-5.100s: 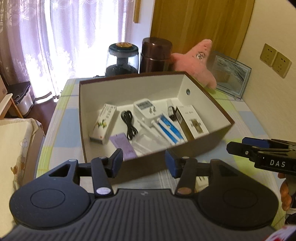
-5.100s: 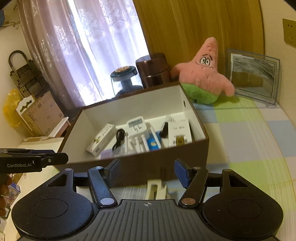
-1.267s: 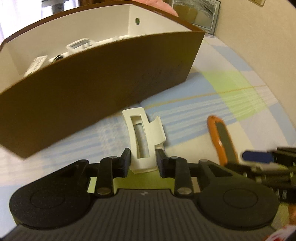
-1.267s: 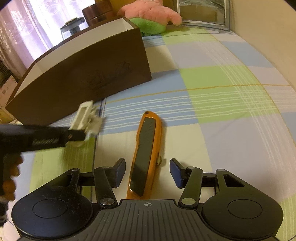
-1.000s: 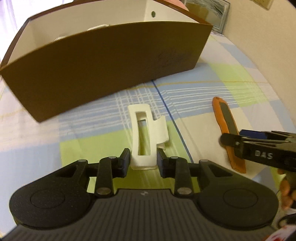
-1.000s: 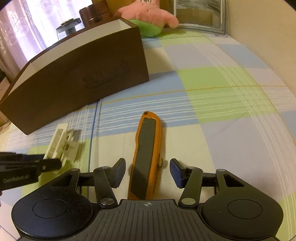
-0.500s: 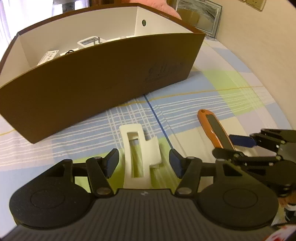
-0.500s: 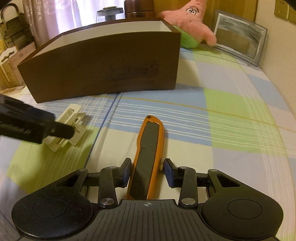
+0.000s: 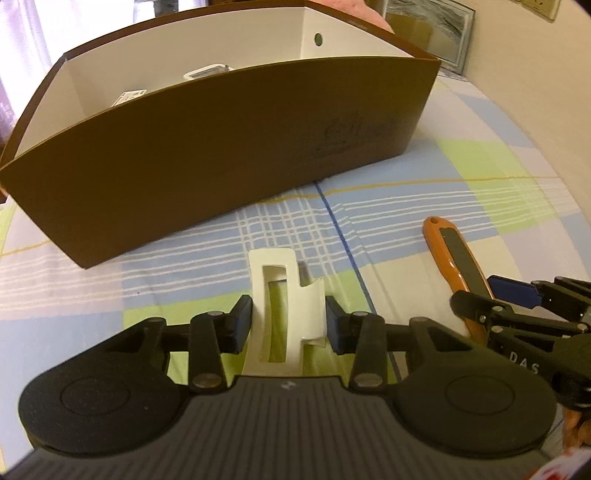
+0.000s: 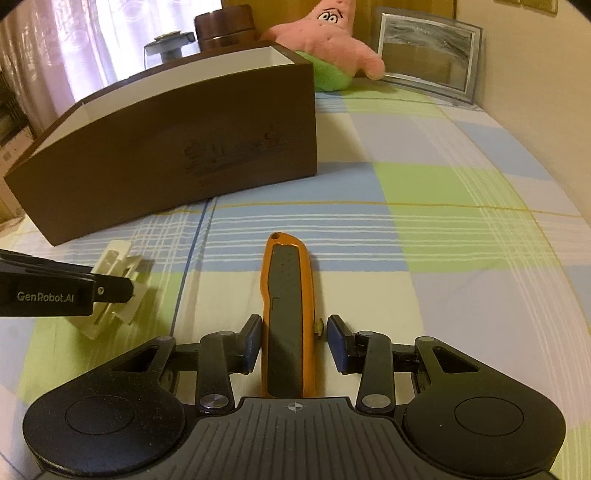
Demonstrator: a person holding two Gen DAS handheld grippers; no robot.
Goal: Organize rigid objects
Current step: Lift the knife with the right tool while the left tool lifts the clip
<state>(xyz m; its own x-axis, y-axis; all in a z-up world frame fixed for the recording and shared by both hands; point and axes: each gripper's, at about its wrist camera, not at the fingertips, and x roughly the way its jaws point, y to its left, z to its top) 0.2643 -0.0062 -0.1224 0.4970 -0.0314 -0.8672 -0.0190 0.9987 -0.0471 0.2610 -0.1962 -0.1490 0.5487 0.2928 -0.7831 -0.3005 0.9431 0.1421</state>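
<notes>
A white hair claw clip (image 9: 282, 314) lies on the checked cloth between the pads of my left gripper (image 9: 289, 325), which touch or nearly touch its sides. It also shows in the right wrist view (image 10: 118, 284). An orange utility knife (image 10: 286, 314) lies on the cloth between the fingers of my right gripper (image 10: 294, 341), with a small gap at the right pad. The knife also shows in the left wrist view (image 9: 454, 254). The brown box (image 9: 229, 147) with white inside stands just behind both, holding small items.
A pink starfish plush (image 10: 328, 40), a framed picture (image 10: 428, 51), a brown canister (image 10: 225, 26) and a glass jar (image 10: 168, 46) stand behind the box. The wall runs along the right. The checked cloth (image 10: 443, 221) stretches to the right of the knife.
Both grippers went down from above the box to the cloth. The left gripper opened half a second ago and has closed in on the clip again. The right gripper closed in around the knife.
</notes>
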